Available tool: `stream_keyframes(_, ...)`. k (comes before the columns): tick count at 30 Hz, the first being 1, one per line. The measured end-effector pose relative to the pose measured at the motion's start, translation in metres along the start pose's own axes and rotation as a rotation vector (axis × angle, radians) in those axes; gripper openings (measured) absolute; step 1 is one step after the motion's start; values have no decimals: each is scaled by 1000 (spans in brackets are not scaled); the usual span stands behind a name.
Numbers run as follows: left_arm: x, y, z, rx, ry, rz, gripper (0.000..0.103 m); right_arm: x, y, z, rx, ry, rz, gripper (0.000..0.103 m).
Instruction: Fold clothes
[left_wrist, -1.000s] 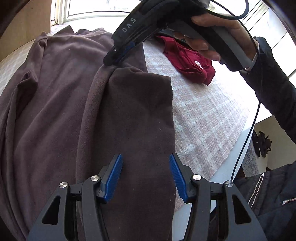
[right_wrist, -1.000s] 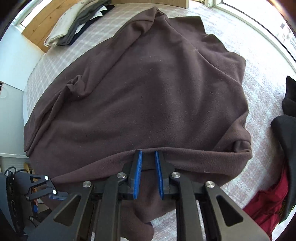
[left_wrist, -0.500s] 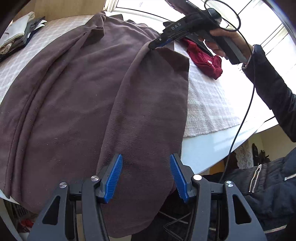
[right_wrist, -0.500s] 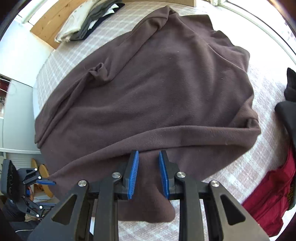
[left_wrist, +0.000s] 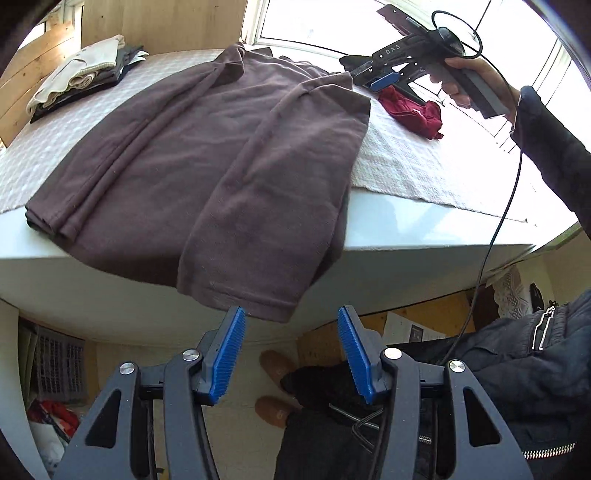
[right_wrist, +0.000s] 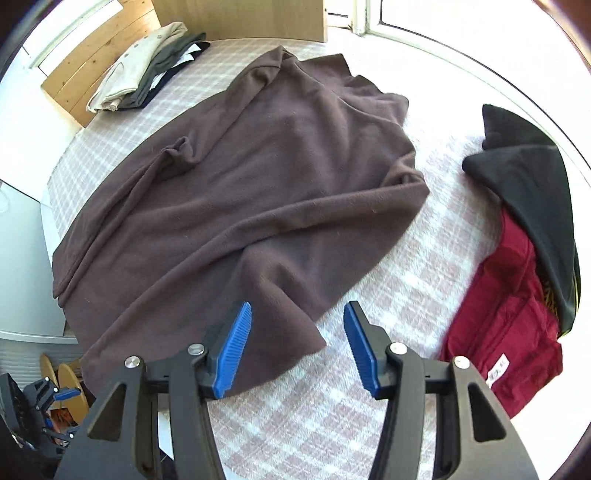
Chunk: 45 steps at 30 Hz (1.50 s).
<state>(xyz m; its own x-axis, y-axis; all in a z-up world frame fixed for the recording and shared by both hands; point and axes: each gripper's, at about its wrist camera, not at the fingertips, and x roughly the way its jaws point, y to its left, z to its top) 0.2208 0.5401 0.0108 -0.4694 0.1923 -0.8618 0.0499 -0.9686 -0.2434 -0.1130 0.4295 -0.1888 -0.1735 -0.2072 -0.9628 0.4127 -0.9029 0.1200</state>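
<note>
- While it lies spread on the checked tablecloth (right_wrist: 388, 280), the brown fleece garment (right_wrist: 258, 184) has one folded panel hanging over the table's white edge (left_wrist: 406, 229).
- The left gripper (left_wrist: 291, 354) hangs below that hem, jaws apart, holding nothing.
- The right gripper (right_wrist: 297, 350) hovers spread wide, empty, over a fleece corner.
- A red garment (right_wrist: 506, 317) and a black one (right_wrist: 524, 184) lie beside it; folded clothes (right_wrist: 144, 66) sit at the far corner.

Brown fleece on pink-and-white check

Your brown garment (right_wrist: 258, 192) lies on a pink-and-white checked cloth (right_wrist: 424, 266) over a white tabletop (left_wrist: 406, 225); you have a red garment (right_wrist: 506, 314) under a black one (right_wrist: 524, 184), a beige-grey-black pile (right_wrist: 147, 62), and blue-padded fingers (left_wrist: 227, 358).
</note>
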Motion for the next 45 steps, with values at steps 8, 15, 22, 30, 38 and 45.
stream_keyframes(8,33,-32,9,62,-42,48,50,28,-25,-14,123,60,103,52)
stream_keyframes(15,41,-36,27,98,-50,81,50,37,-9,-15,86,90,144,52)
stream_keyframes(22,37,-40,30,106,-89,89,50,48,-3,-23,112,127,193,15)
stream_keyframes(30,50,-59,48,132,-135,81,51,16,-20,-1,376,123,458,12)
stream_keyframes(38,66,-66,55,208,-96,208,47,9,4,18,296,142,360,12)
stream_keyframes(45,58,-43,67,175,-63,156,10,15,1,24,292,161,331,12)
